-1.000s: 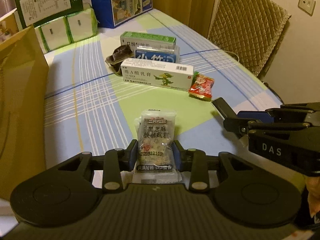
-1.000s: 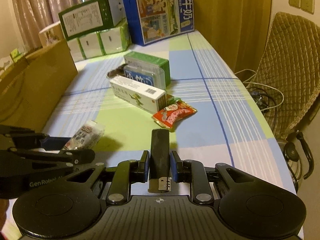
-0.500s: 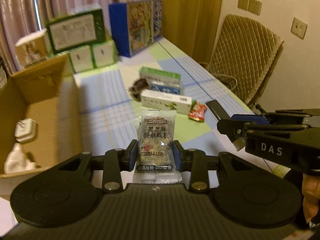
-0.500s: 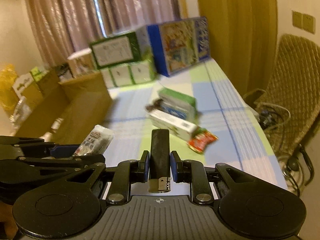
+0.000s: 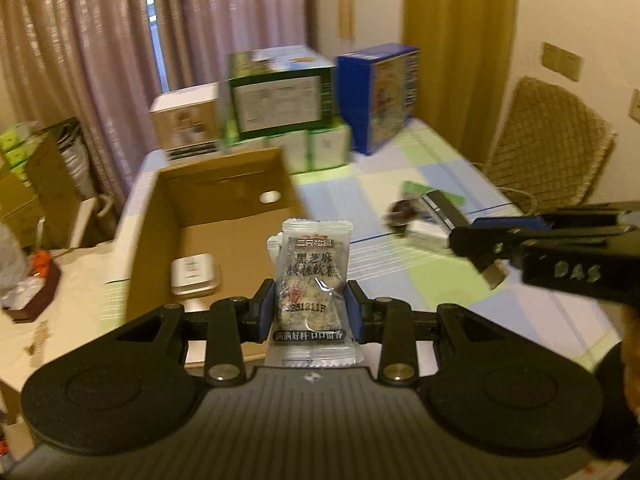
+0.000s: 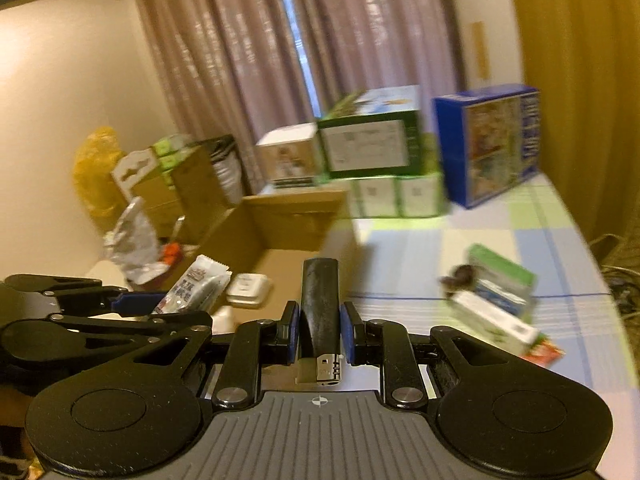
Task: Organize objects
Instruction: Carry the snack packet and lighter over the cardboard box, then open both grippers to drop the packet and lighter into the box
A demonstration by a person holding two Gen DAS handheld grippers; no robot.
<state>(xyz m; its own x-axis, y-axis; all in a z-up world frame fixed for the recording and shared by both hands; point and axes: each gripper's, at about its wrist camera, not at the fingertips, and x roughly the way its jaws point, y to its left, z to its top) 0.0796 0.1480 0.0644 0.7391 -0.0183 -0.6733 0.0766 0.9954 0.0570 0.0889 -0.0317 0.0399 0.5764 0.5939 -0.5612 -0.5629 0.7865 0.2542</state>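
My left gripper [image 5: 311,312] is shut on a grey snack packet [image 5: 313,276] with printed characters, held upright in the air near the open cardboard box [image 5: 224,216]. In the right wrist view that packet [image 6: 196,290] shows at left. My right gripper [image 6: 319,330] is shut on a black lighter [image 6: 319,308] with a metal head; it appears at right in the left wrist view as the lighter [image 5: 452,216]. Inside the box lies a white case [image 5: 195,279]. On the checked tablecloth [image 6: 420,248] remain medicine boxes [image 6: 496,300], a dark wrapped sweet [image 6: 458,276] and a red packet [image 6: 546,354].
Stacked green, white and blue cartons [image 5: 304,108] stand at the table's far end before curtains. A quilted chair [image 5: 548,144] sits right of the table. Bags, cartons and foil [image 6: 132,236] crowd the left side beyond the cardboard box.
Both grippers have risen and swung left toward the cardboard box, each keeping its hold. The box interior now fills the middle of the views; the table items lie off to the right.
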